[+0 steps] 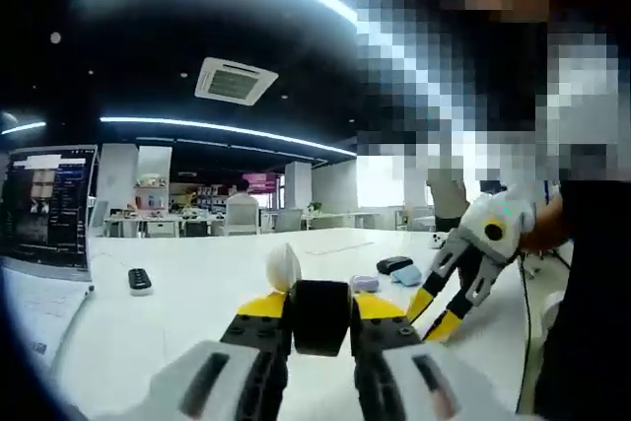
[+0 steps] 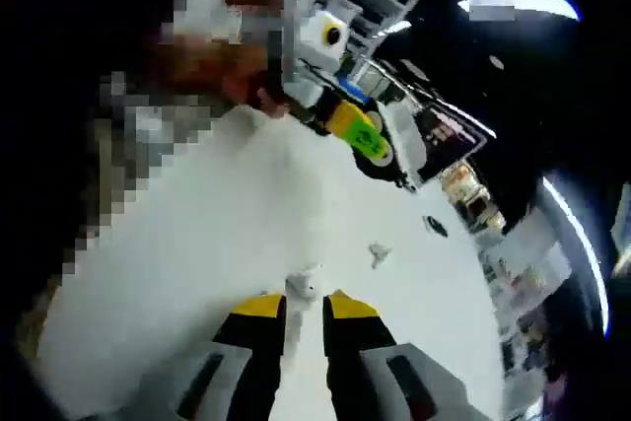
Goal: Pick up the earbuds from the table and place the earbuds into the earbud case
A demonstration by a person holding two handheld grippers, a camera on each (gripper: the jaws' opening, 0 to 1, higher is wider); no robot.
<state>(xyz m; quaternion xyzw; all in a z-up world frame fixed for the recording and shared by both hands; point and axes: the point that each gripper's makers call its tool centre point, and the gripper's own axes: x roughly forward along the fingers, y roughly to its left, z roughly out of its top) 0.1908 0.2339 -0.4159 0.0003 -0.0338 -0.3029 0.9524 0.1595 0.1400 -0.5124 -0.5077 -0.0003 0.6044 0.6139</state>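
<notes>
Earbud (image 2: 304, 286) sits clamped in your right gripper (image 2: 304, 305); your left gripper (image 1: 320, 315) clamps the black earbud case (image 1: 320, 315) at 6 o'clock.

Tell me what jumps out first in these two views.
In the left gripper view, the left gripper clamps a black earbud case over the white table, the right gripper reaching in beside it. In the right gripper view, the right gripper pinches a white earbud.

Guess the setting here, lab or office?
Likely an open-plan office: a long white table, a monitor at its edge, rows of desks and chairs behind, and a ceiling air-conditioning vent with strip lights.
</notes>
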